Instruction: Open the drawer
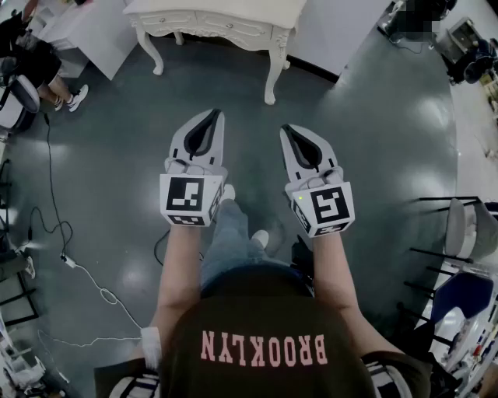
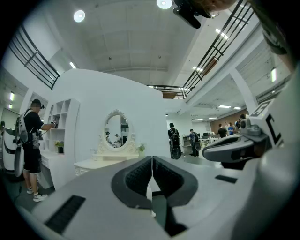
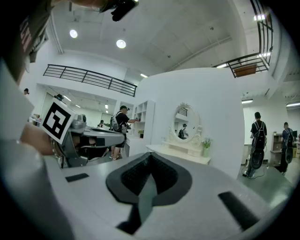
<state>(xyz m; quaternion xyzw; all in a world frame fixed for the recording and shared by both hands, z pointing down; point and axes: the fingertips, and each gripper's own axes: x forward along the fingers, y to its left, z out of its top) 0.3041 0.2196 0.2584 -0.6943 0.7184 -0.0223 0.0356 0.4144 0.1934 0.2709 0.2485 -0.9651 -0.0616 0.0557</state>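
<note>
Both grippers were closed and empty, well short of the vanity table.
Head view: the left gripper (image 1: 212, 115) and right gripper (image 1: 286, 129) were side by side above the grey floor (image 1: 373, 116), the vanity table (image 1: 264, 9) and its drawer (image 1: 233, 29) well ahead. Left gripper view: jaws together on nothing, facing the table's oval mirror (image 2: 117, 131). Right gripper view: jaws likewise together, empty.

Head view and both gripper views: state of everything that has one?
left gripper: shut, nothing between the jaws
right gripper: shut, nothing between the jaws
dressing table drawers: shut, fronts flush, neither gripper at them
</note>
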